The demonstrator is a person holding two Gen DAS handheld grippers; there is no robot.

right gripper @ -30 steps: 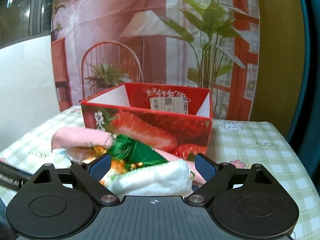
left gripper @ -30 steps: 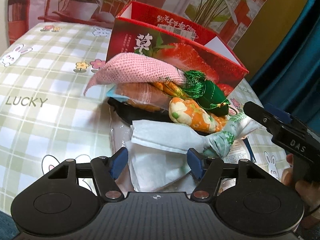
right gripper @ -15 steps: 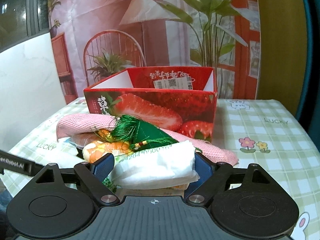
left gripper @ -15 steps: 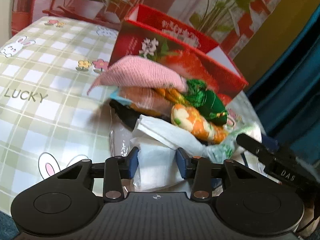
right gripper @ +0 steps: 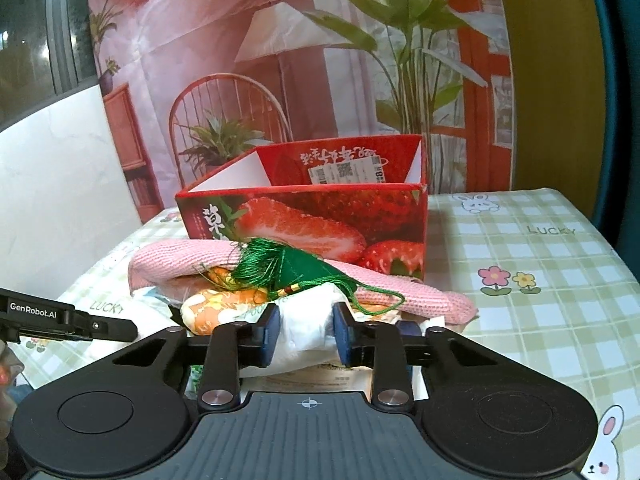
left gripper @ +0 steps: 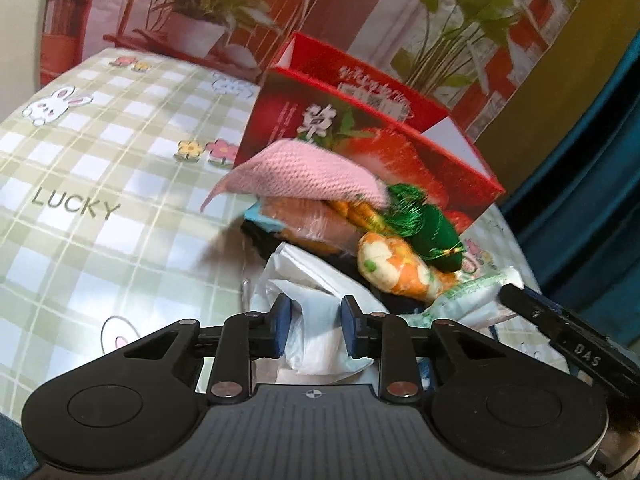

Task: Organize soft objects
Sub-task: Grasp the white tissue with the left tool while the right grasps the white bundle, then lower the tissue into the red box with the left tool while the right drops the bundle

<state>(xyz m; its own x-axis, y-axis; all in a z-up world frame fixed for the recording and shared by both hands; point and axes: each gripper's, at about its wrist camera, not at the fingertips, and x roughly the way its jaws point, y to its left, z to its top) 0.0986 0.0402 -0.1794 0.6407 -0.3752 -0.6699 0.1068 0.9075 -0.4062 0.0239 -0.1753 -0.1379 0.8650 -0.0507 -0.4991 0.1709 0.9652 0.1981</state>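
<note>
Fingers of the left gripper (left gripper: 312,330): jaws have just been closing, blue pads now pinching a crumpled white plastic pack (left gripper: 320,344) at the pile's near edge. Right gripper (right gripper: 305,334): jaws likewise just closing, clamped on soft white wrapping (right gripper: 306,332) at the pile's opposite side.

Left view alone shows the right gripper's black body entering from the right, and wide bare tablecloth (left gripper: 100,184) left of the pile. Right view alone shows the strawberry box (right gripper: 320,216) open-topped, white inner walls, a barcode label inside; open cloth to its right.

Pile lies on the tablecloth against the box front: pink knitted cloth (left gripper: 304,172), ribbed, draped on top; green satin pouch (left gripper: 432,236) with a thread tassel; orange floral stuffed piece (left gripper: 396,268), lumpy. Checked vinyl cloth, glossy, rabbit prints.
</note>
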